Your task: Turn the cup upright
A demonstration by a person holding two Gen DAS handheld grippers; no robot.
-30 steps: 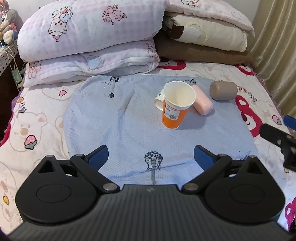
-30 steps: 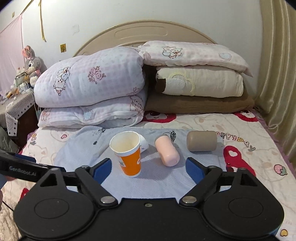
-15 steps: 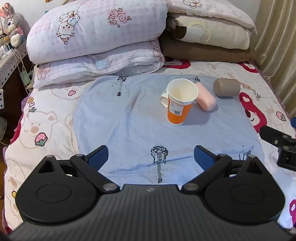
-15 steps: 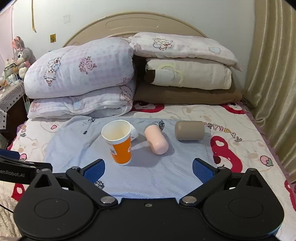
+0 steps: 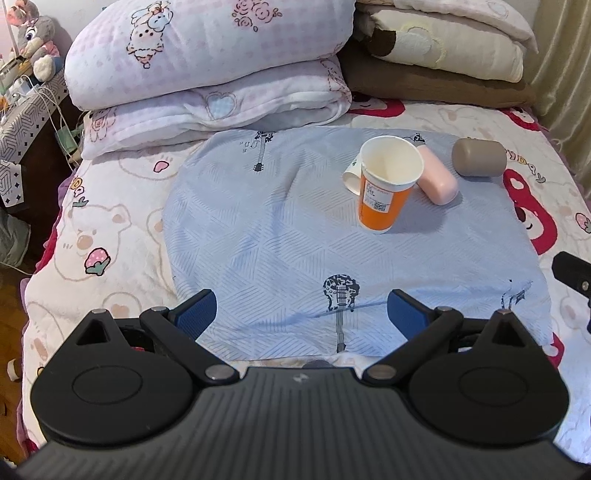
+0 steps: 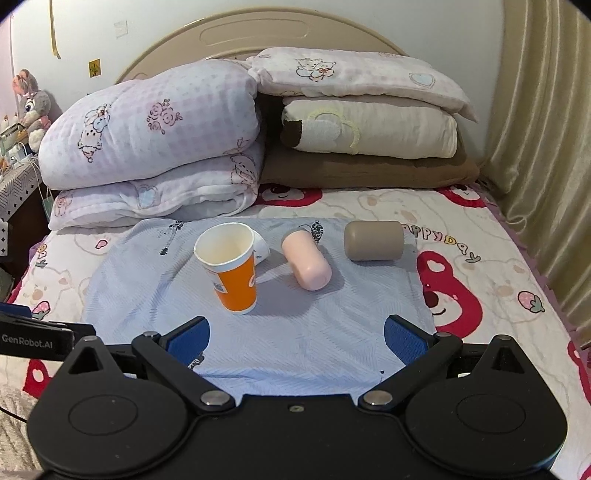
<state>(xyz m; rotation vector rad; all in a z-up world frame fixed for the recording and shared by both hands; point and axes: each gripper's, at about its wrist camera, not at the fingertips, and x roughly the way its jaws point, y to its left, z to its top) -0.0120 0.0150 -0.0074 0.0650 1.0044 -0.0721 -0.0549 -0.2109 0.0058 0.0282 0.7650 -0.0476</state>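
On a pale blue guitar-print cloth (image 5: 280, 236) spread over the bed, an orange paper cup (image 5: 386, 188) stands upright, mouth open upward. Behind it, touching, a white cup (image 5: 351, 177) lies on its side; a pink cup (image 6: 306, 262) and a taupe cup (image 6: 373, 242) also lie tipped. Left gripper (image 5: 301, 314) and right gripper (image 6: 297, 334) hover near the cloth's front edge, jaws wide apart, holding nothing.

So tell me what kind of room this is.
Most likely a bedroom. The cups lie on a bed with a cartoon bear sheet, folded quilts and pillows are stacked against a curved headboard, and a plush toy sits on a side table.
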